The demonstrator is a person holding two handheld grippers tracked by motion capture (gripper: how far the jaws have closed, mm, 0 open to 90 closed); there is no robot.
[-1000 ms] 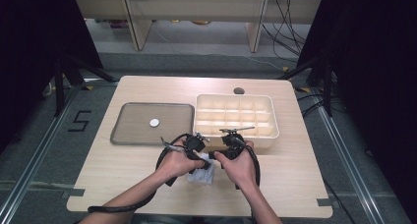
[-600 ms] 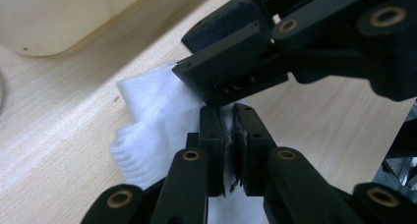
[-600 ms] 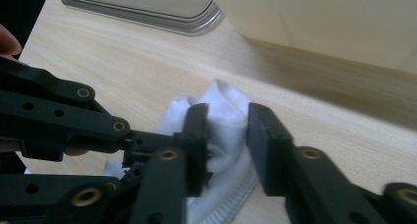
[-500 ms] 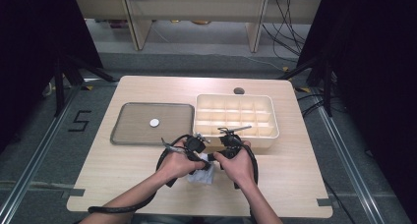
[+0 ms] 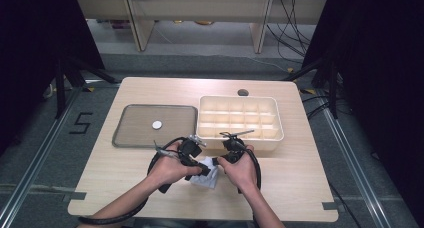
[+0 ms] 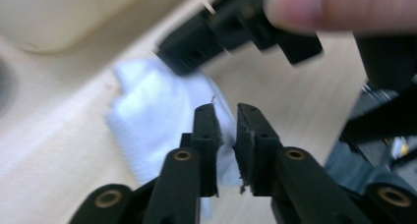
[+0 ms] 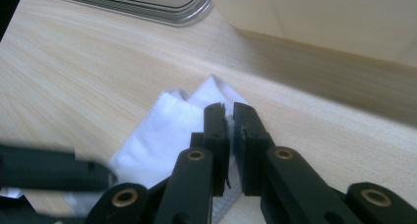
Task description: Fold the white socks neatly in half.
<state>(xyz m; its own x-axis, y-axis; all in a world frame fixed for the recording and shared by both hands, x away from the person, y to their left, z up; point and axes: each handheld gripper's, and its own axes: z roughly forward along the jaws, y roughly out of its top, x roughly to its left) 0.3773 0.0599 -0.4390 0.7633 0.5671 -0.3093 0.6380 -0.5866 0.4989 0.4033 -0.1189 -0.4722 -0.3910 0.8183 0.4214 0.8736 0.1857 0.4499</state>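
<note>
A crumpled white cloth lies on the wooden table near its front edge, between my two hands. My left gripper reaches it from the left. Its jaws have just been opening and stand a narrow gap apart over the white cloth, not pressing it. My right gripper comes in from the right. Its jaws have just been closing and now pinch a raised fold of the cloth. The right gripper shows blurred beyond the left jaws.
A cream box with several compartments stands just behind the hands. A grey metal tray holding a small white disc lies to its left. A cable hole sits at the table's far edge.
Both hands stay in place over the cloth. No clear shift of the cloth or grippers shows in the high view.
</note>
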